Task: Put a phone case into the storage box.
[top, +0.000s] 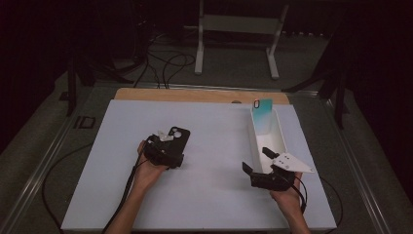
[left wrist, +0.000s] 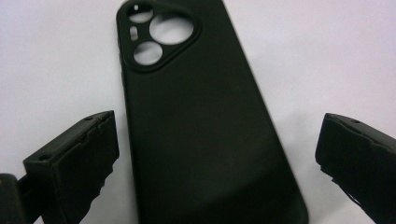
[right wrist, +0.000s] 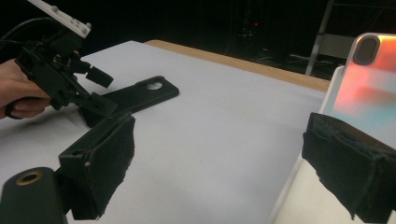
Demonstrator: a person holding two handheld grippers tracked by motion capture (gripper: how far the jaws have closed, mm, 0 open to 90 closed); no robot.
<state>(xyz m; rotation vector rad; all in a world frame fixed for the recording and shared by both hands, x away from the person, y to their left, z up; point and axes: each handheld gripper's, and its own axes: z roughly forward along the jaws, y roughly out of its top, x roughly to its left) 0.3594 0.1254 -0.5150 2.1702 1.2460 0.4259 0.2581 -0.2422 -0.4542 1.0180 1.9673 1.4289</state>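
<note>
While black phone case (left wrist: pixel 205 135) lies flat on counter (top: pixel 214 146), long axis runs forward between spread jaws of left gripper (left wrist: pixel 217 154); right gripper (top: pixel 258 168) well apart, jaws open, empty.

White table (top: pixel 214 204) – blk case (top: pixel 179 135), tray (top: pixel 281 131)

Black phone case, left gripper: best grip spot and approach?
Grip the black phone case across its width at the plain lower half, clear of the camera cutouts. It lies flat on the white table, so probably come from its bottom end, low, one jaw on each long edge. The left gripper is open and already straddles it there.
</note>
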